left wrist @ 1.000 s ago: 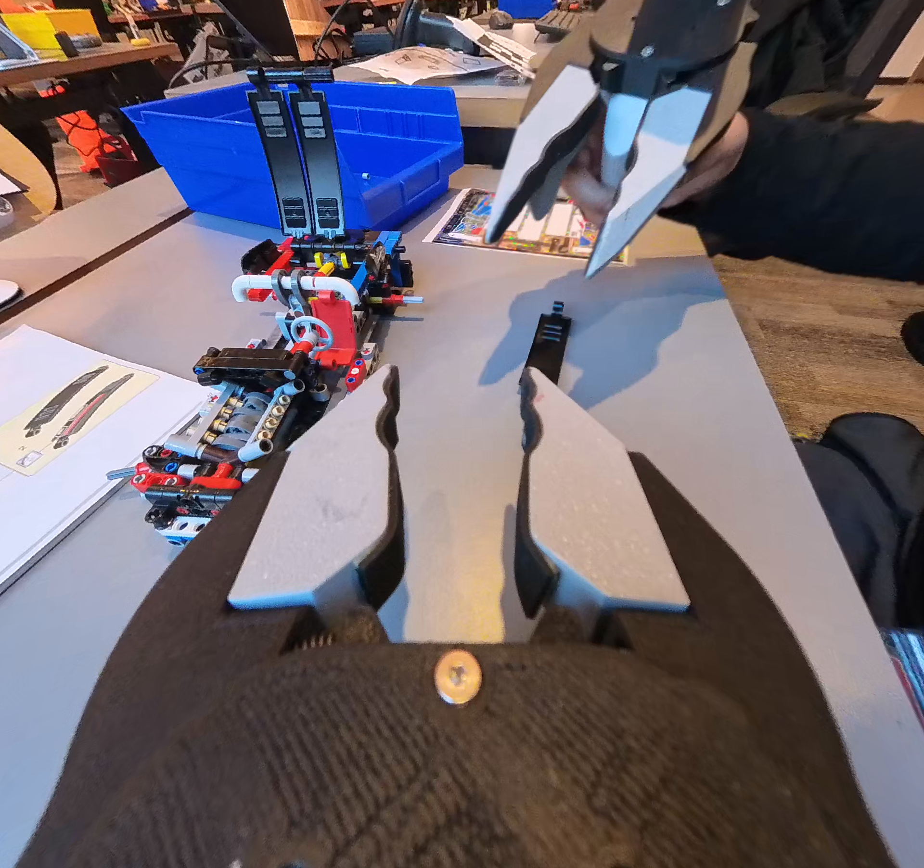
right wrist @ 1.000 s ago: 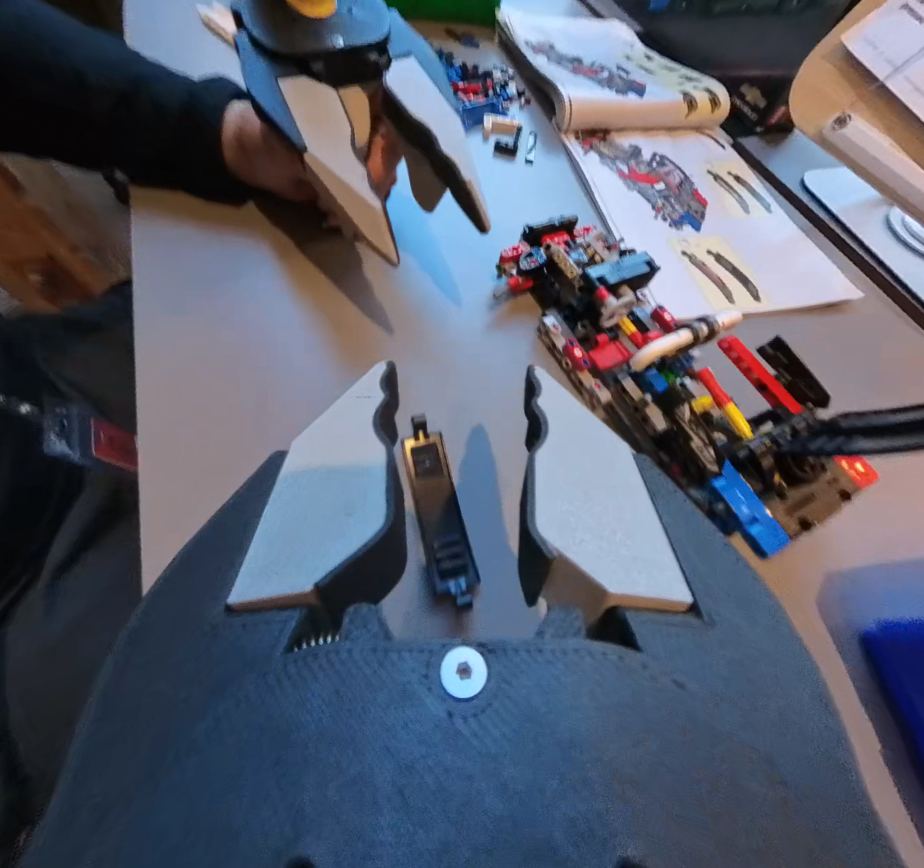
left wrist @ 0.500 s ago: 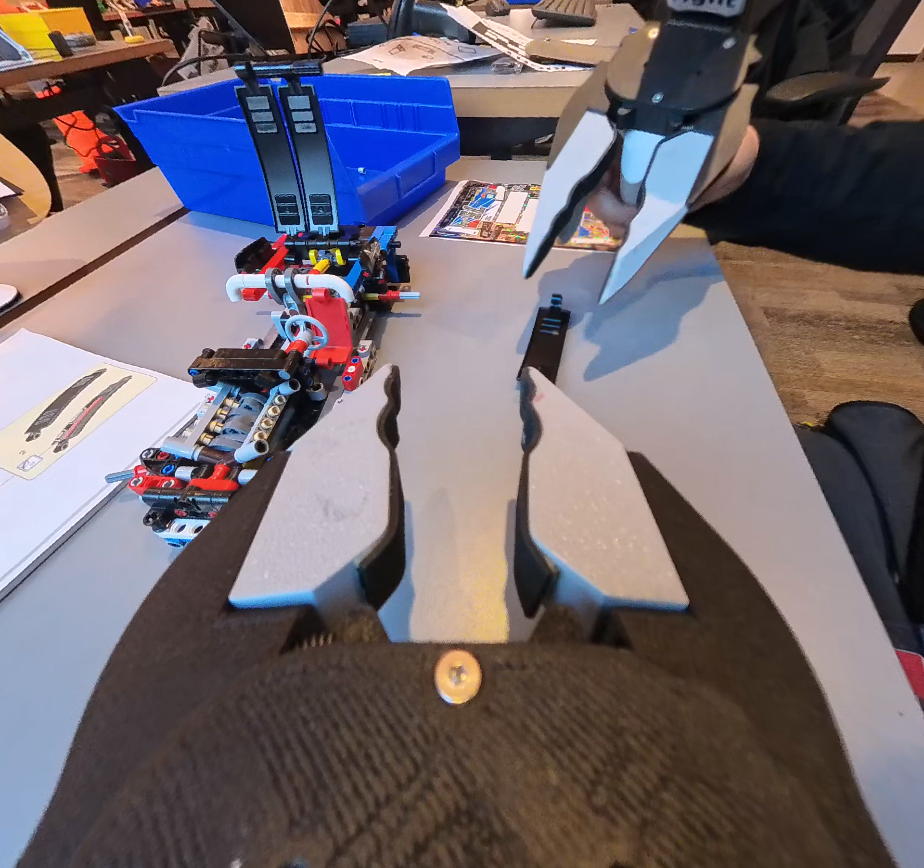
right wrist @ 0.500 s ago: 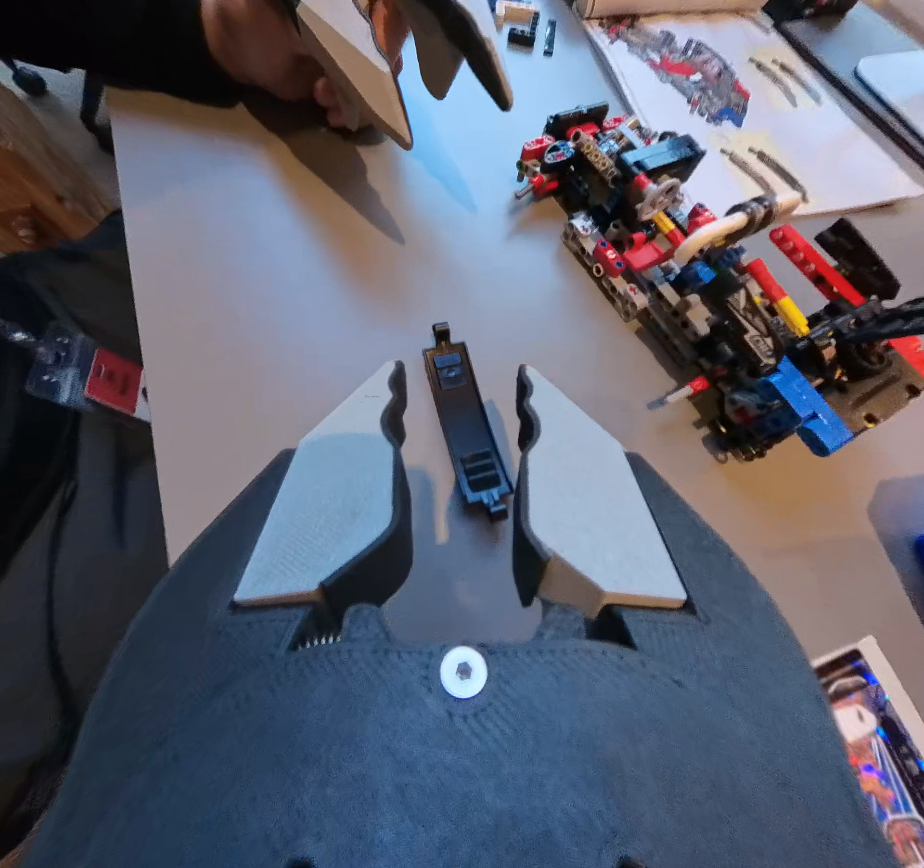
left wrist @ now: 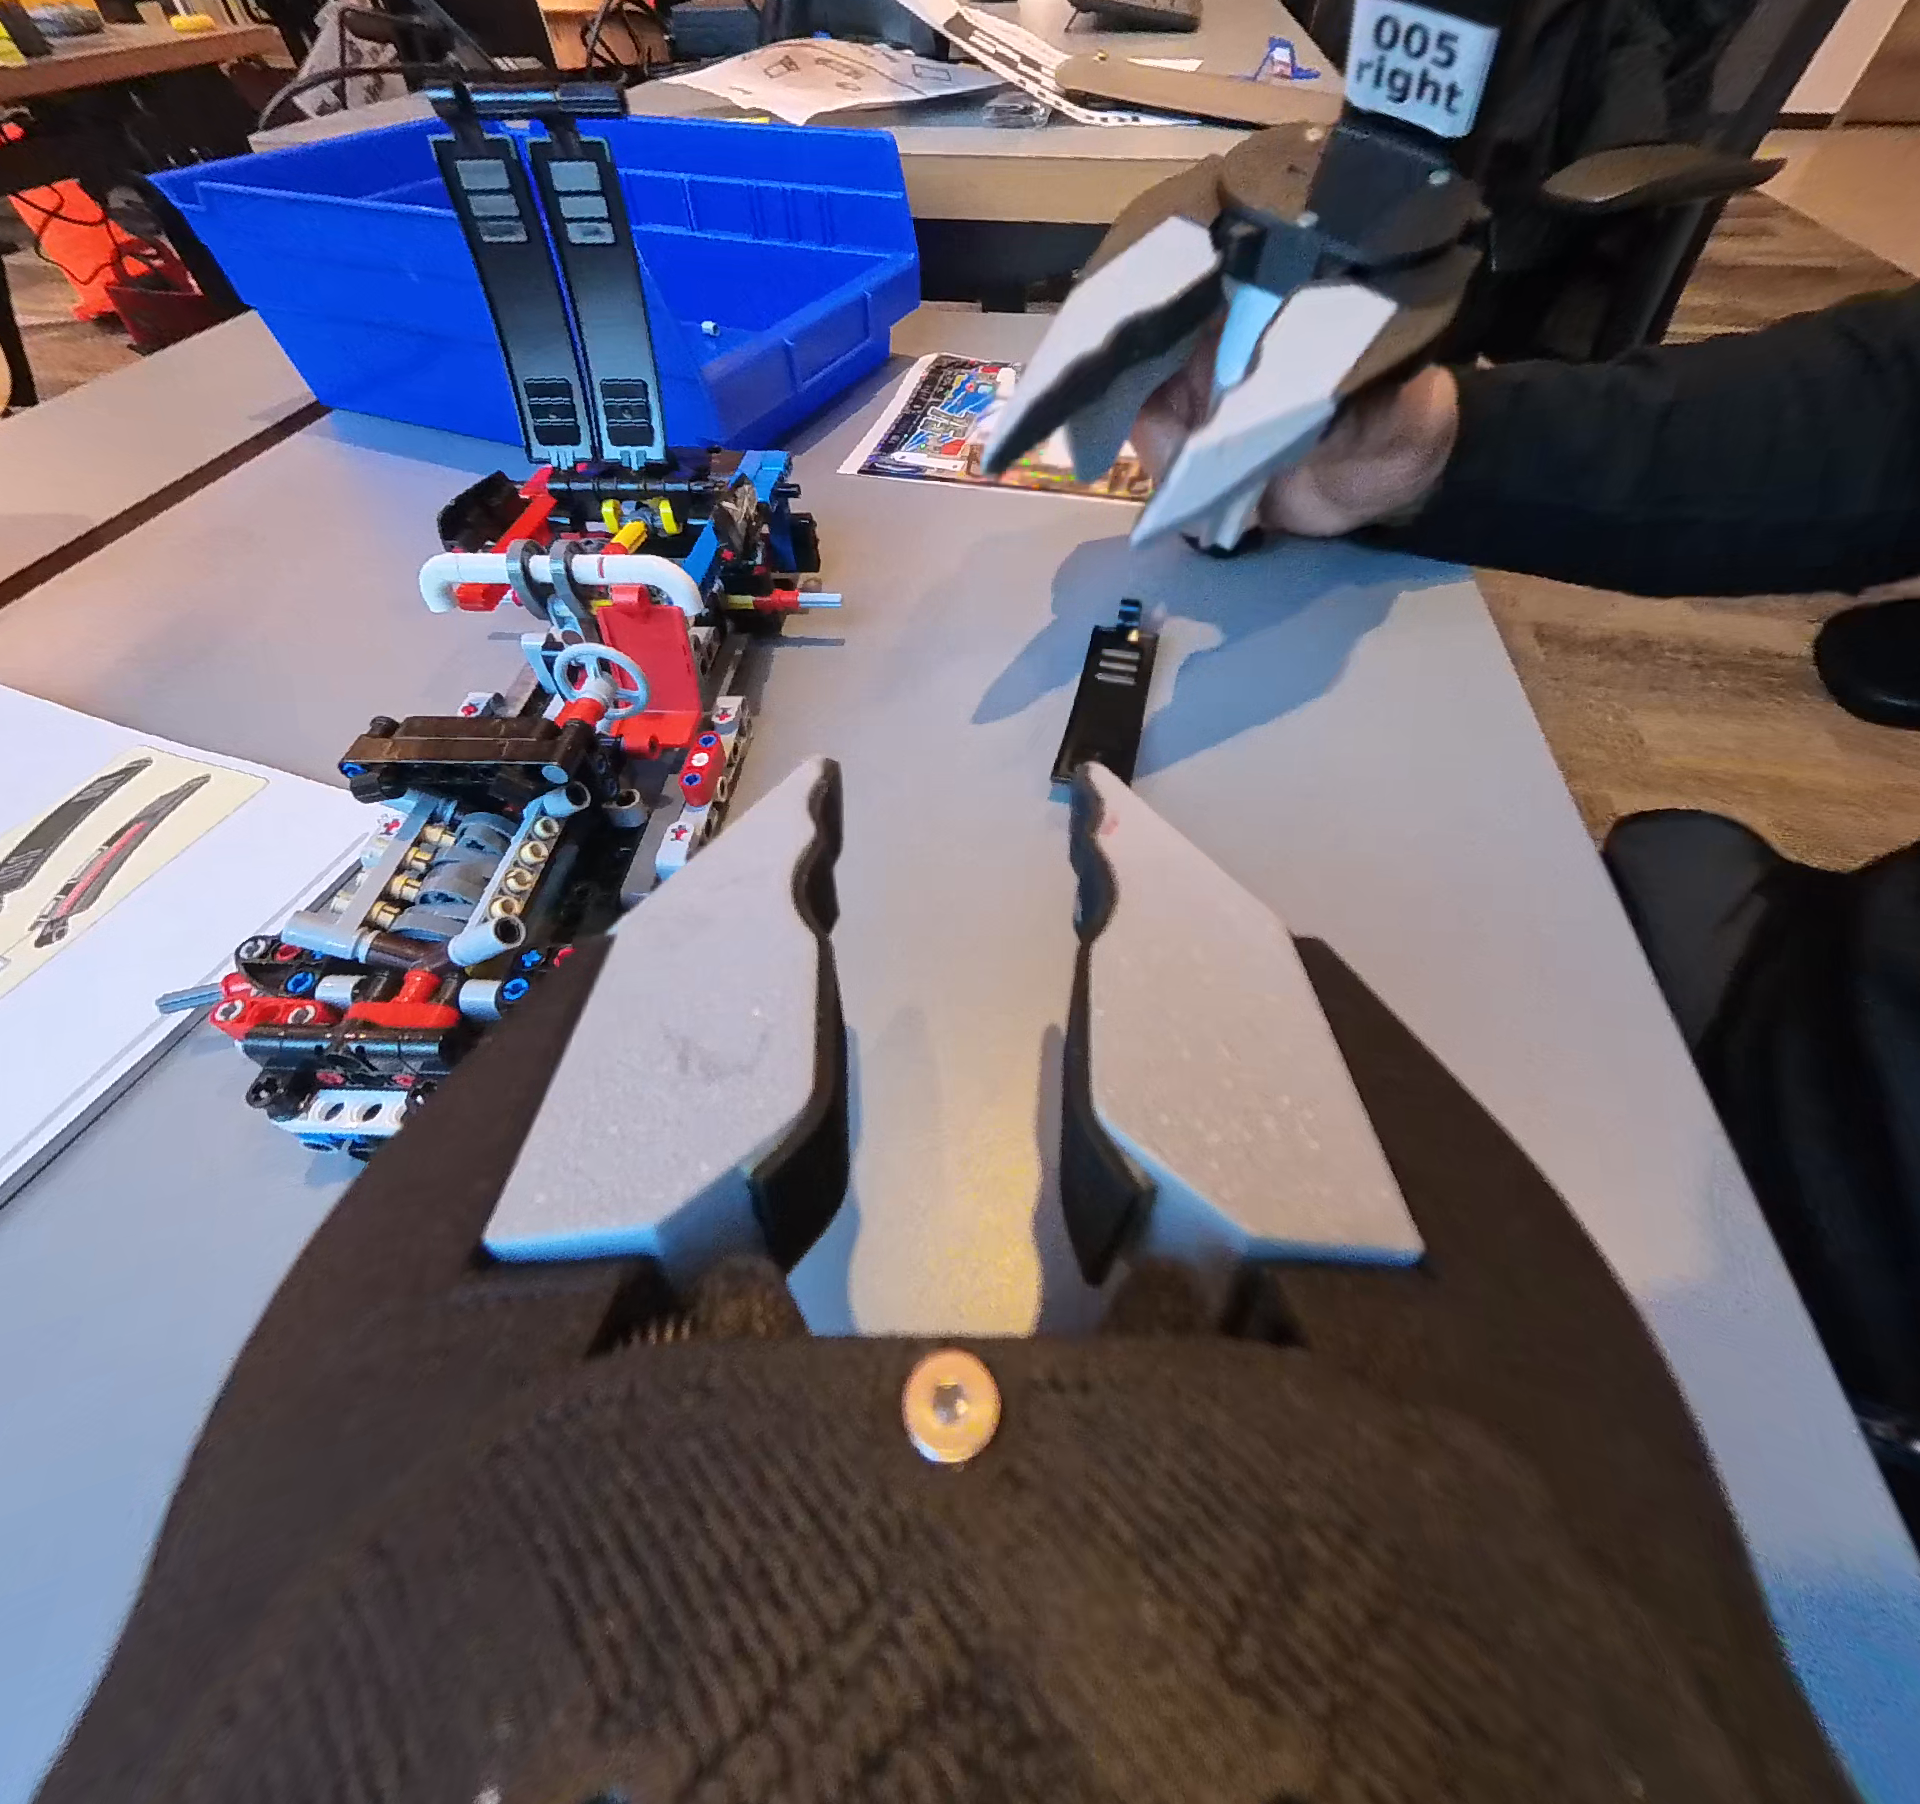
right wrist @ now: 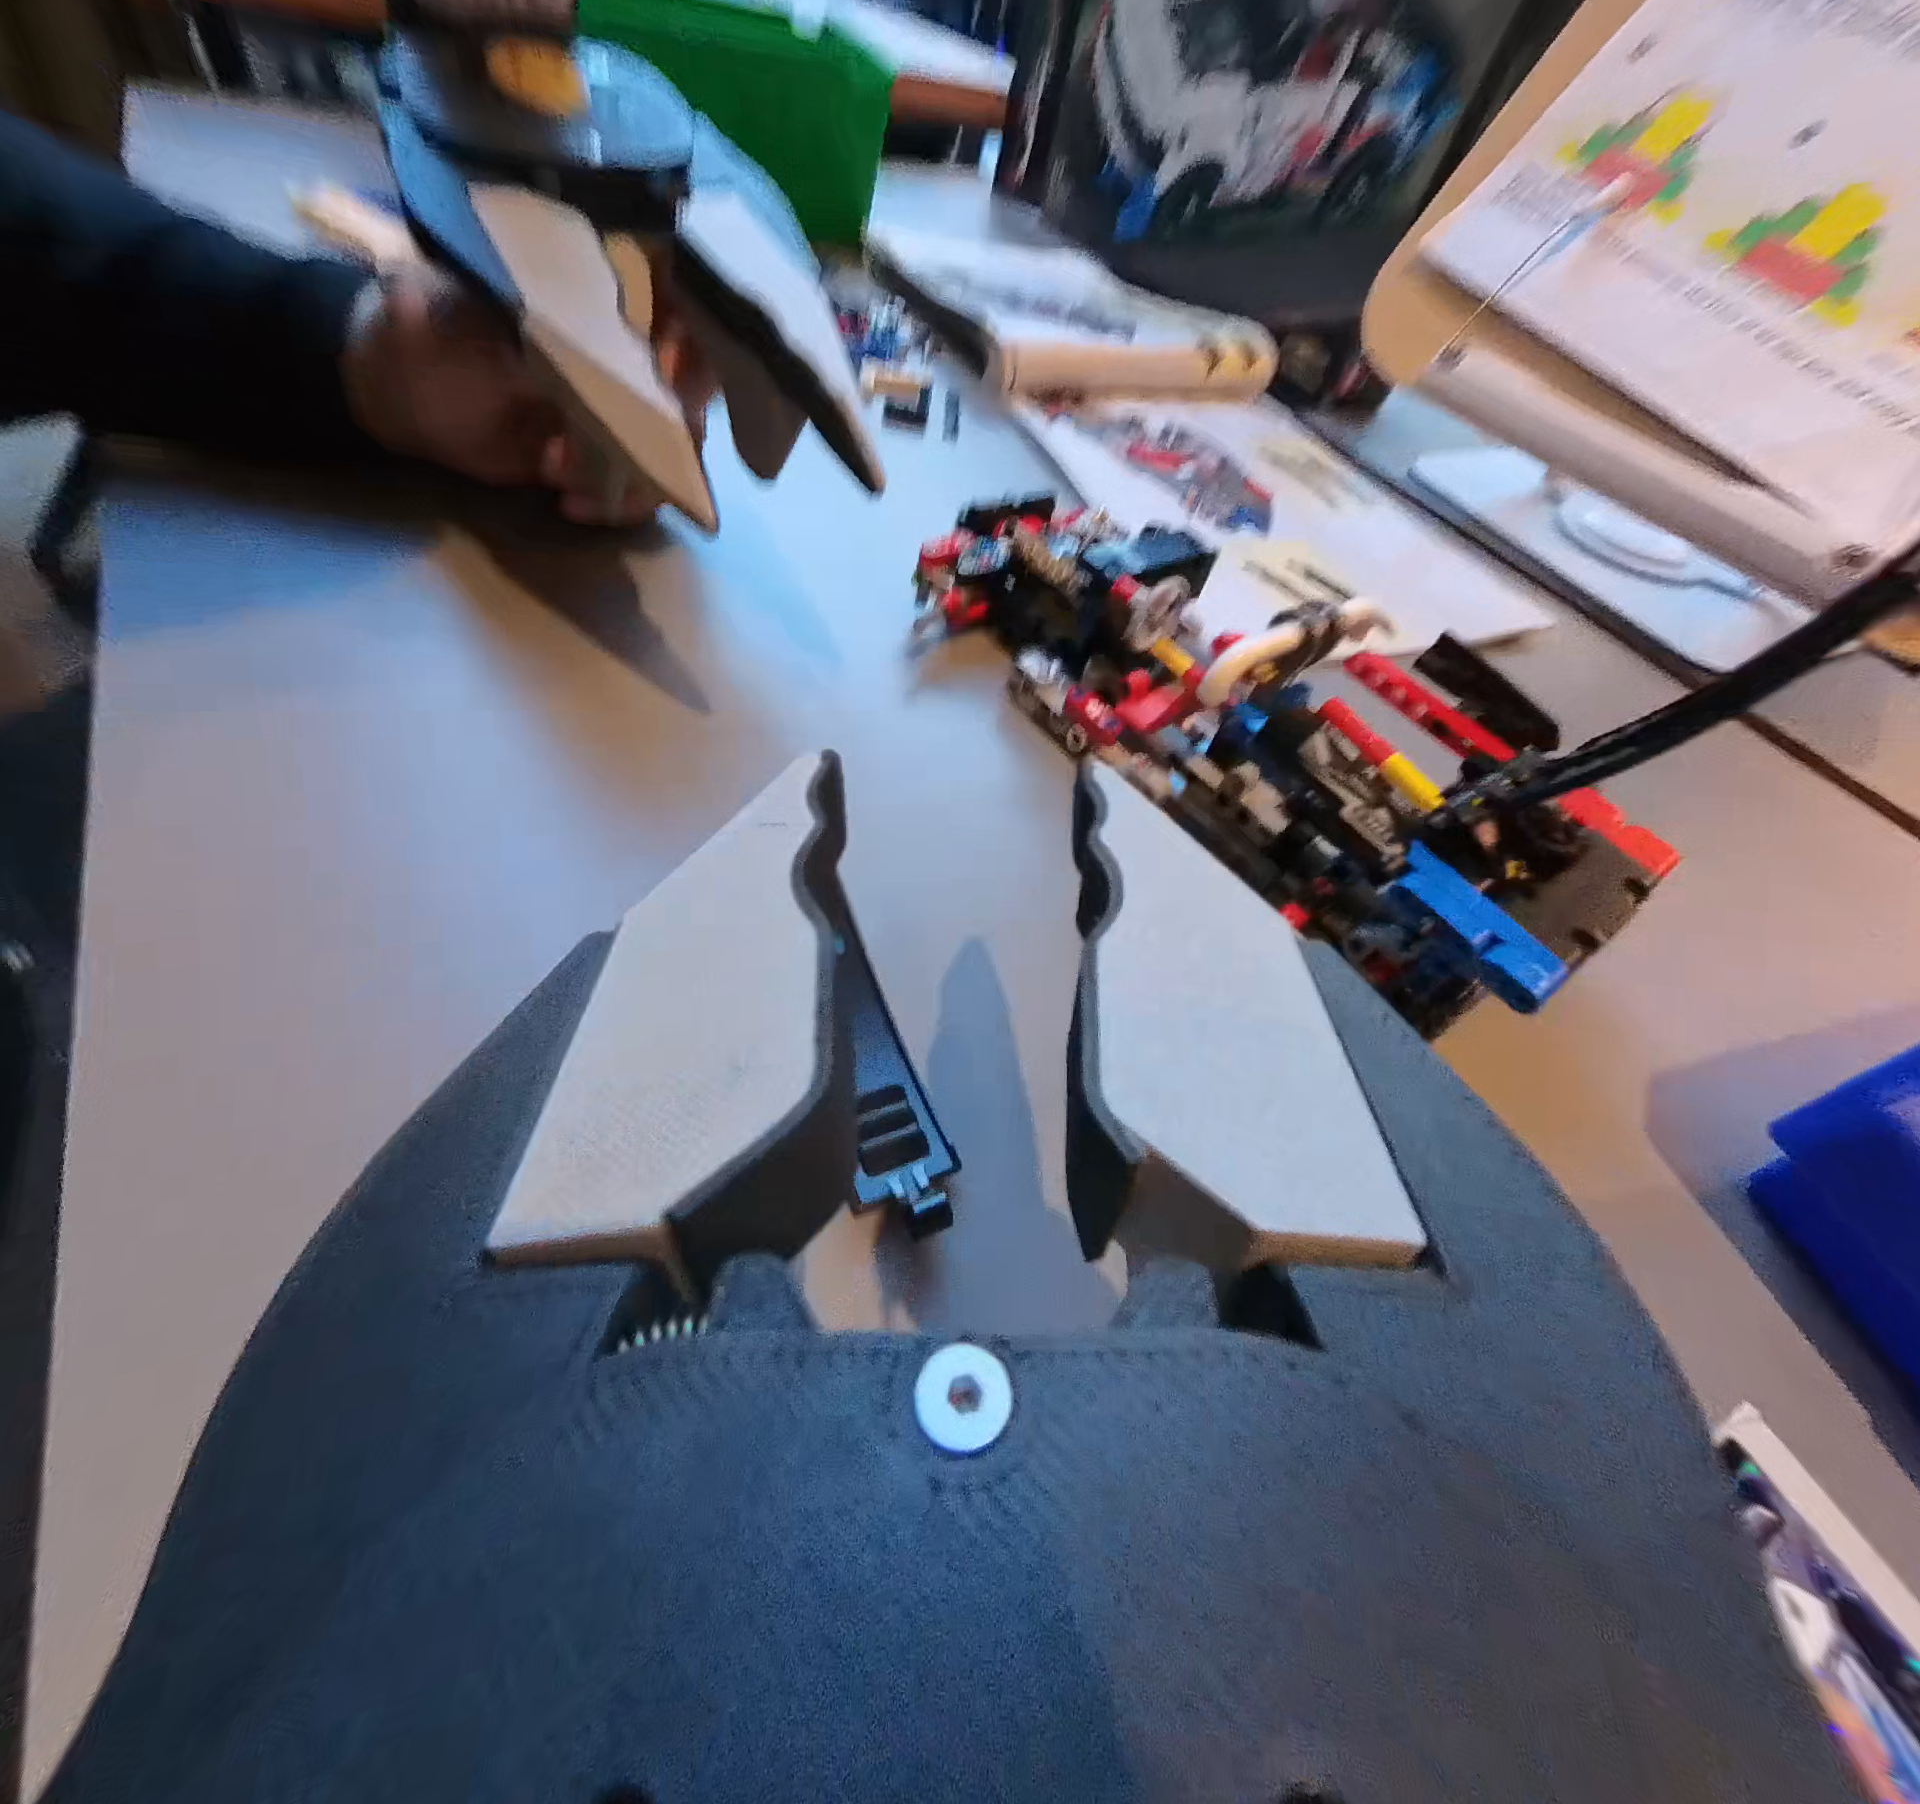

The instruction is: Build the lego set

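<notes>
Lego car chassis sits at left centre of the left wrist view, on the grey table, with two long black panels standing up at its far end. One loose black panel piece lies flat on the table right of centre in that view, well apart from the chassis.

Left gripper fills the bottom of its own view, jaws moderately apart with nothing between them but bare table; its right fingertip sits just at the near end of the loose piece in the picture, can't tell if it touches. Right gripper is also spread and empty. In the right wrist view the loose black piece shows in the gap, partly tucked under the left finger in the picture, not pinched. That view is pretty blurry.

Right gripper in the upper right of the left view carries a white label on its body. Blue bin is at upper left behind the chassis, printed sticker sheet beside it, and an open instruction booklet at the left edge. Lego box stands at the top of the right view.
</notes>
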Demonstrator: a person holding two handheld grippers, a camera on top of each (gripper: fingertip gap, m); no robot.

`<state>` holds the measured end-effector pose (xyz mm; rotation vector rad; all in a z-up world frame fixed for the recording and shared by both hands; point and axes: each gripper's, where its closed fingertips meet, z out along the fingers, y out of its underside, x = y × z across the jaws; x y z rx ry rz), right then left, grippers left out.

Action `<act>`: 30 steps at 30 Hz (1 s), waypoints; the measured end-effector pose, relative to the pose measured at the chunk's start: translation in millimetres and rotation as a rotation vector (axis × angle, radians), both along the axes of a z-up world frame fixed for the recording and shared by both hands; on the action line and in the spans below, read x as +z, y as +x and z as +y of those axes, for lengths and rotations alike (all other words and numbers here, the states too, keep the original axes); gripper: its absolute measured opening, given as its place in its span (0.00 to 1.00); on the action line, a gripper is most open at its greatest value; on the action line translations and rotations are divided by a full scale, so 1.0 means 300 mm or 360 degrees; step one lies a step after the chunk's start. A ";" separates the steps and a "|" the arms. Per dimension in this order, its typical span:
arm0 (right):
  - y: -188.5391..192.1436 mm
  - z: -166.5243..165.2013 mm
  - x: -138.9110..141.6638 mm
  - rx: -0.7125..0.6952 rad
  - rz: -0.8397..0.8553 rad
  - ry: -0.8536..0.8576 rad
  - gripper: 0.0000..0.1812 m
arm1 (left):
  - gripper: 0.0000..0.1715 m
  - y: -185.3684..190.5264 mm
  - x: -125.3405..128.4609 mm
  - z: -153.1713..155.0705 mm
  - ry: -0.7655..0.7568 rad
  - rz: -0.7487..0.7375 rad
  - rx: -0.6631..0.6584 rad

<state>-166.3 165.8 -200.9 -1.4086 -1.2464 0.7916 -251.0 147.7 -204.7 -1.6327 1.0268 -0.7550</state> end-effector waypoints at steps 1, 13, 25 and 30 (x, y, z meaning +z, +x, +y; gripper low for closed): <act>0.006 0.003 0.018 0.0002 0.0075 -0.0029 0.21 | 0.24 0.000 -0.001 0.004 -0.0002 0.0003 0.0003; 0.002 0.007 -0.005 0.0027 0.0015 -0.0122 0.24 | 0.23 -0.006 0.009 0.029 -0.0006 -0.0036 0.0033; 0.057 -0.079 -0.155 0.0192 -0.0696 -0.0257 0.20 | 0.23 -0.010 0.013 0.028 0.0057 -0.0017 0.0063; 0.075 -0.048 -0.167 0.0160 -0.0820 -0.0219 0.22 | 0.22 -0.014 0.016 0.030 0.0049 -0.0031 0.0069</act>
